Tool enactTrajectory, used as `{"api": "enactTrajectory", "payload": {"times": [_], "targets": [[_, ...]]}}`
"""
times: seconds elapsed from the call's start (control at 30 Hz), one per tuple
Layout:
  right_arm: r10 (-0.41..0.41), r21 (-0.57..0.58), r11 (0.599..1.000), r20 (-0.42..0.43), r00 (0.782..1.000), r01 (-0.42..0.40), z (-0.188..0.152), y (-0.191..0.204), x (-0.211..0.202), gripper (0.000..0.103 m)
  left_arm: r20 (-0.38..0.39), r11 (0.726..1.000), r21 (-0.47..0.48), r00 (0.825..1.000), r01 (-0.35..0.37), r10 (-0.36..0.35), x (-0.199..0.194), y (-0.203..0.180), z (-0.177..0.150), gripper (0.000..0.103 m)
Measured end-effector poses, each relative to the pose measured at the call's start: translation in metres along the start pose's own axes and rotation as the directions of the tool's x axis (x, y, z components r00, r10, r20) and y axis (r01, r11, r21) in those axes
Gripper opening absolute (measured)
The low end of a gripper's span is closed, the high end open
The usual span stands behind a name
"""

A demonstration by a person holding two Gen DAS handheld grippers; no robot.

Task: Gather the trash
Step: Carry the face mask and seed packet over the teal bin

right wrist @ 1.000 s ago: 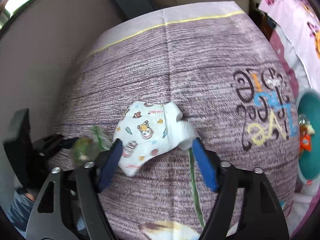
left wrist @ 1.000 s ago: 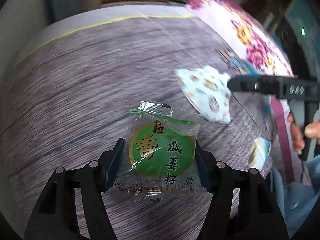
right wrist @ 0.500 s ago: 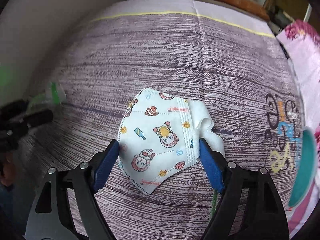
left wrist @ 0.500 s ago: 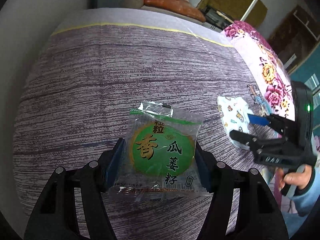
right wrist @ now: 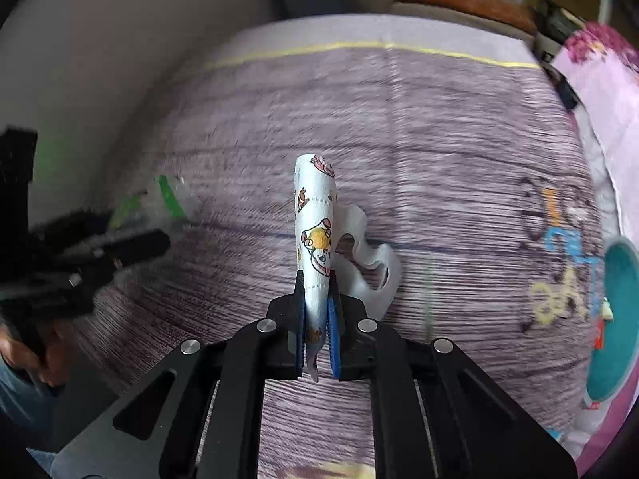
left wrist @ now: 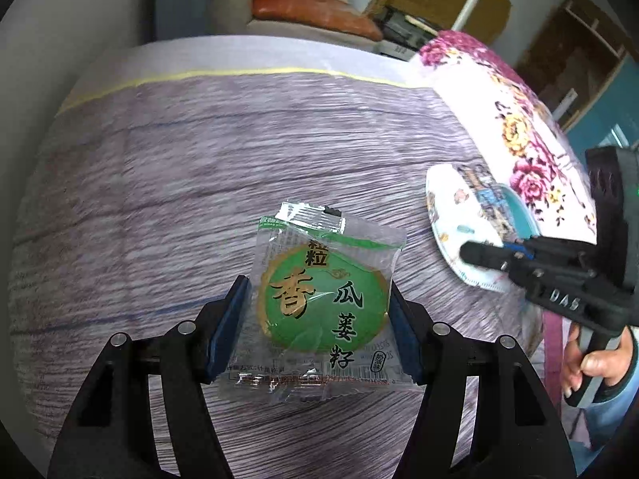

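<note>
A clear snack wrapper [left wrist: 325,303] with a round green label lies on the purple striped bed cover [left wrist: 199,159]. My left gripper [left wrist: 319,323] is open, with one blue pad on each side of the wrapper. My right gripper [right wrist: 317,315] is shut on a white child's face mask [right wrist: 315,235] printed with cartoon animals, folded upright between the pads. In the left wrist view the mask [left wrist: 451,215] and the right gripper [left wrist: 499,257] show at the right. In the right wrist view the wrapper [right wrist: 159,203] and the left gripper [right wrist: 104,247] are blurred at the left.
A floral pink quilt [left wrist: 511,119] lies along the right of the bed. A teal round object [right wrist: 615,311] sits at the right edge. A grey wall [right wrist: 100,60] borders the left. Printed letters [right wrist: 559,247] mark the cover. An orange cushion [left wrist: 311,16] lies beyond the far end.
My right gripper has closed on the mask, which now stands folded between the pads. The left gripper stays open around the wrapper and the view has shifted slightly.
</note>
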State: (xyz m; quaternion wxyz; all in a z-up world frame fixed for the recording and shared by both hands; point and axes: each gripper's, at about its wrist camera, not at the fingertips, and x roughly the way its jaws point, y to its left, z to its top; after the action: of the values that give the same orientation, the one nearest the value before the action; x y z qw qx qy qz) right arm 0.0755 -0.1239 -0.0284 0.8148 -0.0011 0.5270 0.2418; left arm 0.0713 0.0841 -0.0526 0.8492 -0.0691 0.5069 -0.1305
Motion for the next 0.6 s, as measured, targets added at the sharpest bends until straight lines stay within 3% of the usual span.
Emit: {"api": "enactTrajectory", "payload": {"times": [0.37,0.6], "targets": [[-0.063,0.208,0.977,0.126,0.99,0.035,-0.008,-0.085,-0.052,0.009,-0.03,0.983,0.179,0.999,0.035,-0.031,0.031,-0.112,0.031,0.066],[-0.108,0.317,0.948,0.204,0.973,0.039,-0.027,-0.144,-0.08,0.009,-0.051,0.956,0.29,0.998,0.049,-0.036,0.052,-0.188,0.045,0.066]]}}
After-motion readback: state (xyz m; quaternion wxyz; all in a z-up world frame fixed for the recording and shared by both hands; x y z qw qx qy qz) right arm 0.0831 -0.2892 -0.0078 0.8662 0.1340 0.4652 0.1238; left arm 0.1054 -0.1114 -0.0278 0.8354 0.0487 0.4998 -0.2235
